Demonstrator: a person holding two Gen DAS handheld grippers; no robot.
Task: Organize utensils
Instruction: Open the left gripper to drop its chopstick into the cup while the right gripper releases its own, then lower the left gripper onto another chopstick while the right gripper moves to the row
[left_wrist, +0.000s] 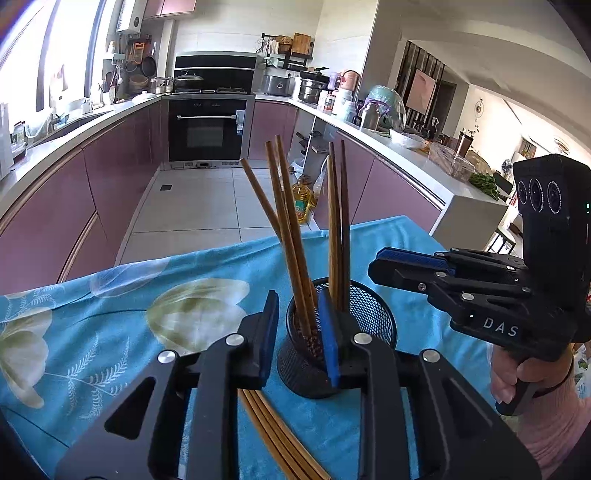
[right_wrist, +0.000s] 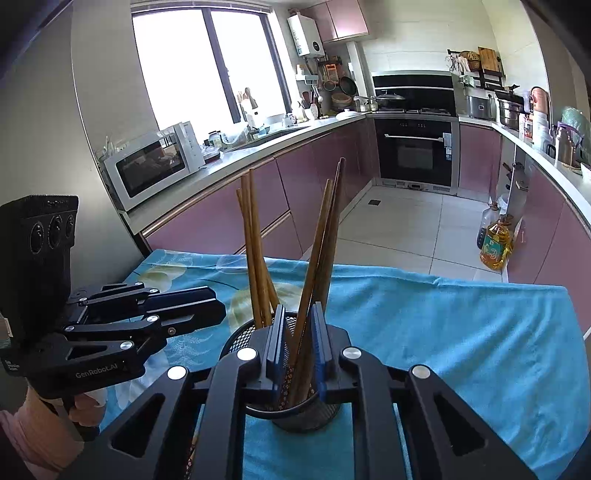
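A black mesh cup (left_wrist: 354, 354) stands on the blue floral cloth (left_wrist: 110, 332) and holds several brown chopsticks (left_wrist: 291, 236). It also shows in the right wrist view (right_wrist: 306, 410) with its chopsticks (right_wrist: 255, 251). More chopsticks (left_wrist: 273, 439) lie flat on the cloth under my left gripper. My left gripper (left_wrist: 301, 343) is open above the cup's near rim, holding nothing. My right gripper (right_wrist: 298, 350) is slightly open just over the cup, with two chopsticks (right_wrist: 317, 266) standing between its pads. It appears from the side in the left wrist view (left_wrist: 384, 264).
The cloth-covered table ends at a far edge (right_wrist: 424, 275) with tiled floor beyond. Purple kitchen cabinets (left_wrist: 92, 192) run along both sides. An oil bottle (right_wrist: 495, 243) stands on the floor at right. The left gripper's body (right_wrist: 129, 325) hovers left of the cup.
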